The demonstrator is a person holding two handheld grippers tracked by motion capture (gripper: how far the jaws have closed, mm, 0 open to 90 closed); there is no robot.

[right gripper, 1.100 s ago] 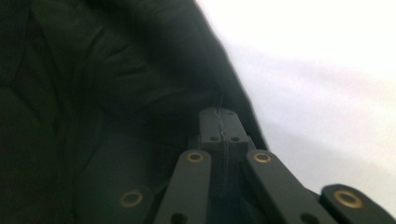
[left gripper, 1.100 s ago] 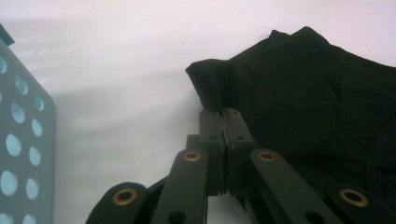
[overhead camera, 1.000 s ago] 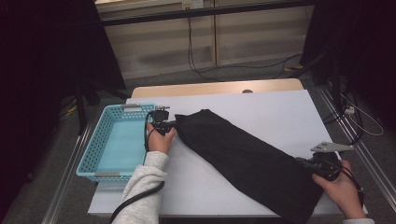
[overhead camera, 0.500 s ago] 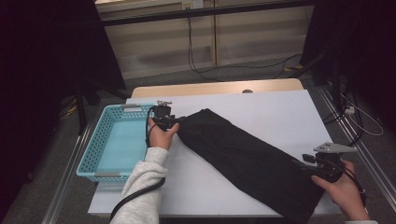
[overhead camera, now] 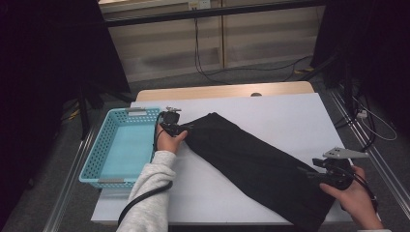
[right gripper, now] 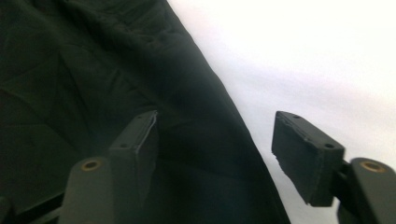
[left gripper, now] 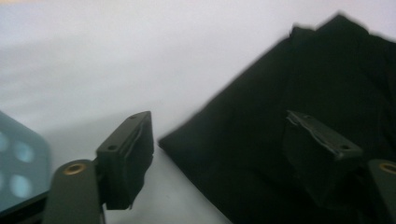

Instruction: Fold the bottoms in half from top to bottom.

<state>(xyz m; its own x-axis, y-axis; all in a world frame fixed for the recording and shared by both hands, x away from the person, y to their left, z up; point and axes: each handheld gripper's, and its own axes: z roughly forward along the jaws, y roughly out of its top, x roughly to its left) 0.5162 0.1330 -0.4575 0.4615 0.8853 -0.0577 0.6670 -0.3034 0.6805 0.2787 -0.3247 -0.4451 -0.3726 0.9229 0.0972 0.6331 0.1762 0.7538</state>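
Cloth laid slantwise, both ends let go

Tabletop first: a white sheet (overhead camera: 290,121) covers most of the table, with a strip of bare wood (overhead camera: 222,91) showing along the far edge. Beyond that edge I see a grey floor with loose cables and a pale panelled wall; dark curtains hang at both sides, and metal rails run along the table's flanks. A light-blue basket (overhead camera: 104,159) sits at the table's left edge, its mesh wall just beside my left hand.

The black cloth (overhead camera: 251,164) lies flat on the sheet as a long band, running from near the basket down to the near right corner. My left gripper (overhead camera: 181,129) is at its far left end; its jaws have just been opening and now stand spread, one over white sheet and one over the fabric (the left gripper view is blurred, so I think no pad presses on it). My right gripper (overhead camera: 314,175) is at the near right end, jaws likewise just opened and apart, with the cloth's edge running between them and nothing pinched.

The far right half of the sheet is bare white, the widest free stretch. The cloth's lower end reaches close to the table's near edge, and my right hand (overhead camera: 353,195) hangs at the right rim.
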